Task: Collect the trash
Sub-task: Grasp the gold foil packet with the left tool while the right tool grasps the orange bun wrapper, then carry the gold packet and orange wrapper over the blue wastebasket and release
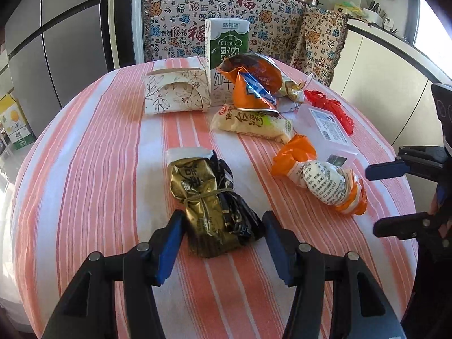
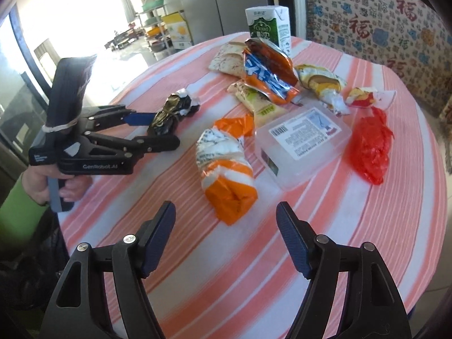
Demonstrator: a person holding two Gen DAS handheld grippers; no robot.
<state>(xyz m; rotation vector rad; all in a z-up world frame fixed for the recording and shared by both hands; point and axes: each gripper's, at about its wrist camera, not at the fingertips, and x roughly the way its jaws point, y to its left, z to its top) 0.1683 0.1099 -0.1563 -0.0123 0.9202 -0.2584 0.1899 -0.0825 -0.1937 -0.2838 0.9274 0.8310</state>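
Observation:
Trash lies scattered on a round table with a pink striped cloth (image 1: 99, 169). A gold and black wrapper (image 1: 209, 206) lies between the open fingers of my left gripper (image 1: 221, 226), which is not closed on it; the wrapper also shows in the right wrist view (image 2: 169, 110). My right gripper (image 2: 226, 223) is open and empty, just in front of an orange and white knotted bag (image 2: 226, 169), which also shows in the left wrist view (image 1: 319, 175). My right gripper shows at the right edge of the left wrist view (image 1: 373, 197).
Further back are a clear plastic box (image 2: 302, 141), a red bag (image 2: 370, 144), an orange snack bag (image 1: 251, 82), a rice cracker pack (image 1: 254, 123), a milk carton (image 1: 226, 45) and a patterned paper box (image 1: 175, 93). A chair with patterned cloth (image 1: 226, 8) stands behind the table.

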